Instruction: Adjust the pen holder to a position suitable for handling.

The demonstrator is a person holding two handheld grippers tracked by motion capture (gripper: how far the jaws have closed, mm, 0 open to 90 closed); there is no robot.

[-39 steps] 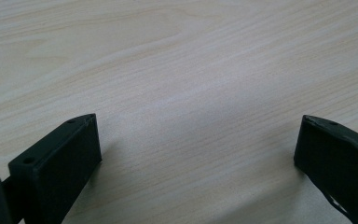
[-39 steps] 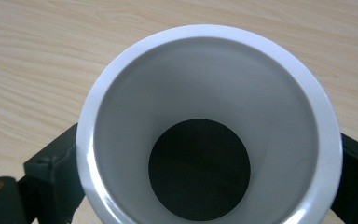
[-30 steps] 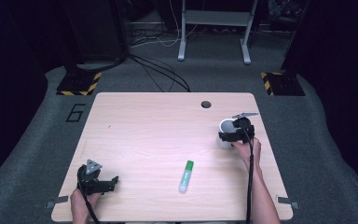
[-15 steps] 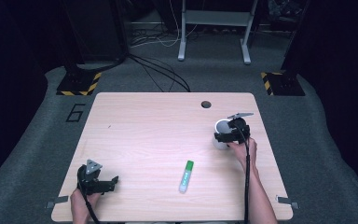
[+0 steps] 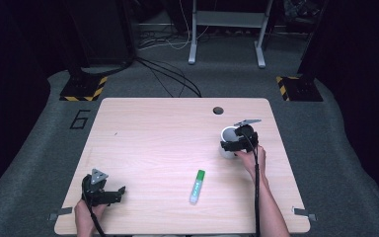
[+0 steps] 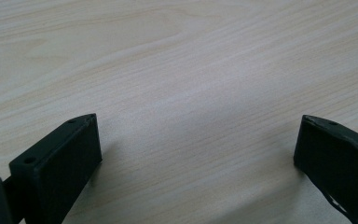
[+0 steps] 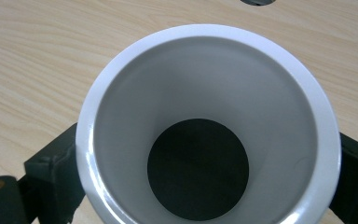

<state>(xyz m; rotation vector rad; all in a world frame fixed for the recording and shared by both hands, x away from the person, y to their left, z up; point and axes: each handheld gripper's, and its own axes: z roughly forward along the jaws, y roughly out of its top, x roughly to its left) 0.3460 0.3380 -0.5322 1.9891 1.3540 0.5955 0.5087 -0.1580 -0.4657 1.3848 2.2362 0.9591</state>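
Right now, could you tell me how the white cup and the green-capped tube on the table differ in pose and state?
The white cup stands upright with its mouth open upward, while the green-capped tube lies flat on its side. The cup sits between the jaws of the right gripper; the tube lies free, apart from both grippers. The cup is near the table's right edge, the tube nearer the front middle. Both rest on the wooden table.

cup (image 7: 205, 93): lower rim cut off by bottom edge, outer wall hidden | right claw (image 7: 205, 186): tips hidden behind cup | marker (image 5: 196, 186): label too small to read
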